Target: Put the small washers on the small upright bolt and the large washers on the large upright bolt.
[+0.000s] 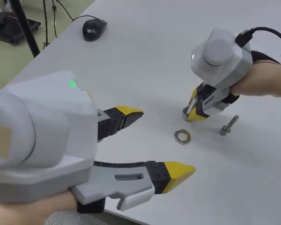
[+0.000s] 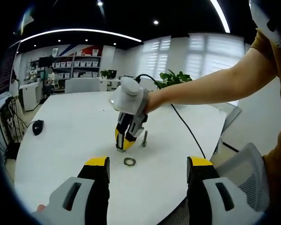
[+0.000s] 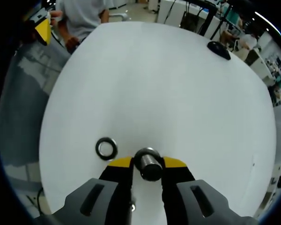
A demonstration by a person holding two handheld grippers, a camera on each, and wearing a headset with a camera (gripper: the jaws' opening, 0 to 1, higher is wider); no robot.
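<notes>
Left gripper: closest to the head camera, low and left; yellow-tipped jaws spread wide, nothing between them.
Table: white, carrying all the parts.
Washer: flat on the table, loose, between the two grippers.
Large bolt: upright, pinched between two yellow tips, round end facing the right gripper camera.
Right gripper: tips down at the table surface, clenched on the large bolt, just beside the washer.
Small bolt: standing on the table with a slight lean, near the washer, just beside the right gripper, untouched.
Mouse: black, at the far edge, well apart from the bolts.
</notes>
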